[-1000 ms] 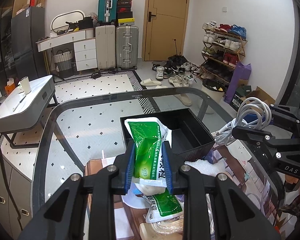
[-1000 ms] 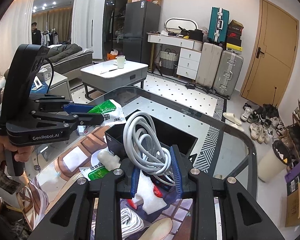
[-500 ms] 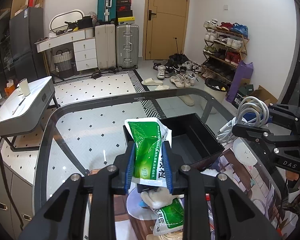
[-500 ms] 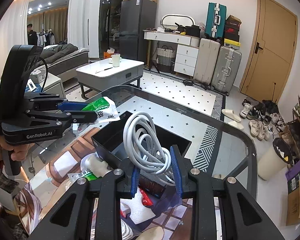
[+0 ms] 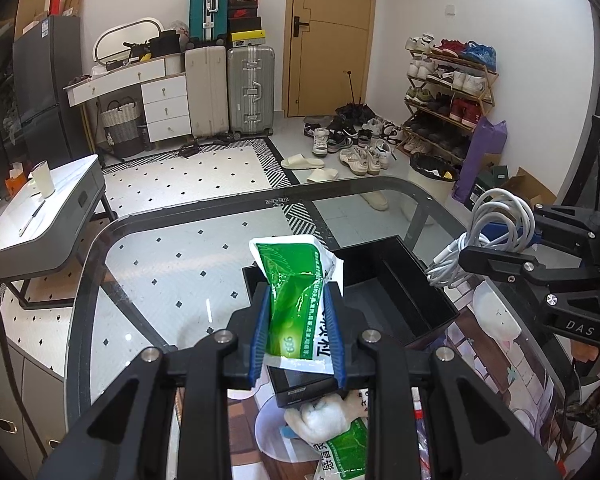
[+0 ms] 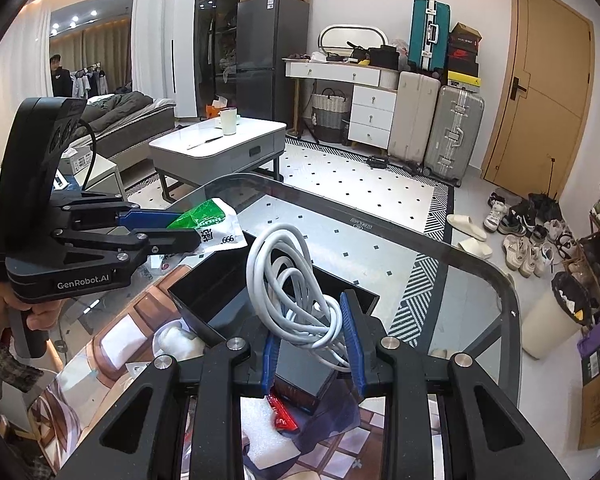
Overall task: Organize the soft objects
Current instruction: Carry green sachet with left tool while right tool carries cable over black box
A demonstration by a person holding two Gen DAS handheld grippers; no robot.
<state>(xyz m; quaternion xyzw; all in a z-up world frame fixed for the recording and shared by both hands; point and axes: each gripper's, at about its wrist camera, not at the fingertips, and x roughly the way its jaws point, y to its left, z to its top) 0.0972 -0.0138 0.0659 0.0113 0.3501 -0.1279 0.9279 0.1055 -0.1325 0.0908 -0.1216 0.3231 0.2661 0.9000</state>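
While both hands held their loads above the glass table (image 5: 148,248), nothing had yet gone into the black bin (image 5: 384,292). Left gripper (image 5: 298,332): blue pads clamped on a green-and-white pouch (image 5: 296,300), gripped around its lower half so the top stood up free, crumpled at the upper edge. Pouch hung over the near left corner of the bin, not touching it as far as I could tell.

Right gripper (image 6: 312,340): jaws pressed together on a coiled white cable (image 6: 288,280), caught low at the knot so the loops rose clear of the fingers. Sensible hold, I judged; a bundle pinched at its tie should not unwind. From the left wrist view the cable (image 5: 496,232) sat to the right of the bin, off its far right corner.

Bin open-topped, a divider visible inside, both parts looking bare from here. It lay on a printed mat (image 6: 140,316) at the near end of the table. More soft things waited near it on the mat: a white plush lump (image 5: 324,416), a second green pouch (image 5: 346,452), a white foam piece (image 6: 264,436), a small red packet (image 6: 282,412).

Judgement: carrying stage, both items heading for the bin, release not begun. Risk seemed slight; the tall loops could snag the bin wall on lowering.
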